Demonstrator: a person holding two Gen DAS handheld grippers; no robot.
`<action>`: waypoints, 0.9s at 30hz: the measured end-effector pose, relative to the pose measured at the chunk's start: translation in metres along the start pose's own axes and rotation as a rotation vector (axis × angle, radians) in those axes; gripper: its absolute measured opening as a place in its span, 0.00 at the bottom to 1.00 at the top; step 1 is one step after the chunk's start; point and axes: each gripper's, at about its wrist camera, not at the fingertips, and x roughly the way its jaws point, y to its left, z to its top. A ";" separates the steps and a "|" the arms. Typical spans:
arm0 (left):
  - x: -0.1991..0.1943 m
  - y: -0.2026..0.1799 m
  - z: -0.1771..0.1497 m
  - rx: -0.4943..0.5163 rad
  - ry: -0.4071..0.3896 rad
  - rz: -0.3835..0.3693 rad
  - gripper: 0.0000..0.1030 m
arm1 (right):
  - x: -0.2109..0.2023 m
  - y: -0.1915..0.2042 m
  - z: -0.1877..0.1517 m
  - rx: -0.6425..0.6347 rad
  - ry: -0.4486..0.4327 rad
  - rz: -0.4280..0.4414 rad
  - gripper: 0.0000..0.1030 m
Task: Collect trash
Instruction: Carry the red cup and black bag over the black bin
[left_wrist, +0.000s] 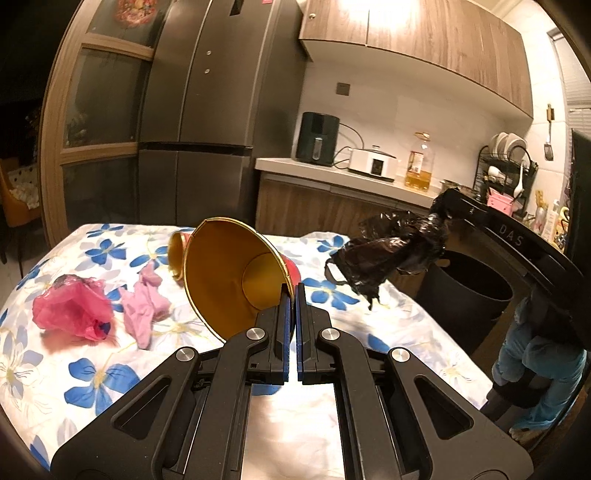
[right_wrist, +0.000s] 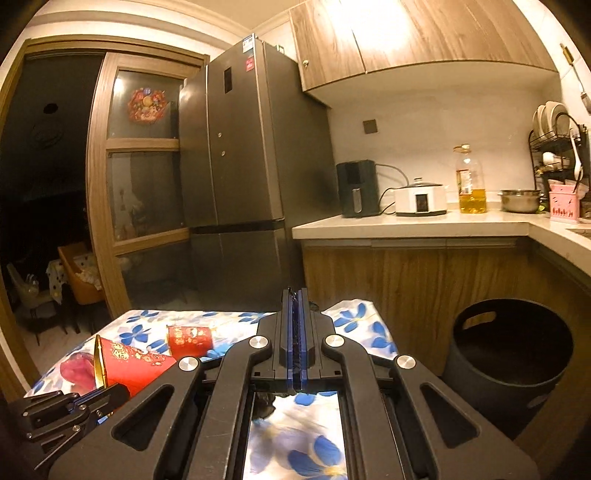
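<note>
2 grippers are up over the flowered table: the left gripper pinches the rim of a gold-lined red paper cup, lifted and tipped, while the right gripper is clamped on a crumpled black plastic bag hanging near the table's edge beside the black bin. On the table lie a second red cup, a pink bag and pink tissue
</note>
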 end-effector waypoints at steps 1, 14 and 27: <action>0.000 -0.005 0.000 0.005 0.000 -0.005 0.01 | -0.003 -0.003 0.001 0.001 -0.003 -0.005 0.04; 0.016 -0.053 0.005 0.066 0.007 -0.067 0.01 | -0.030 -0.045 0.002 0.015 -0.026 -0.089 0.03; 0.038 -0.113 0.026 0.131 -0.020 -0.168 0.01 | -0.051 -0.091 0.009 0.034 -0.063 -0.213 0.03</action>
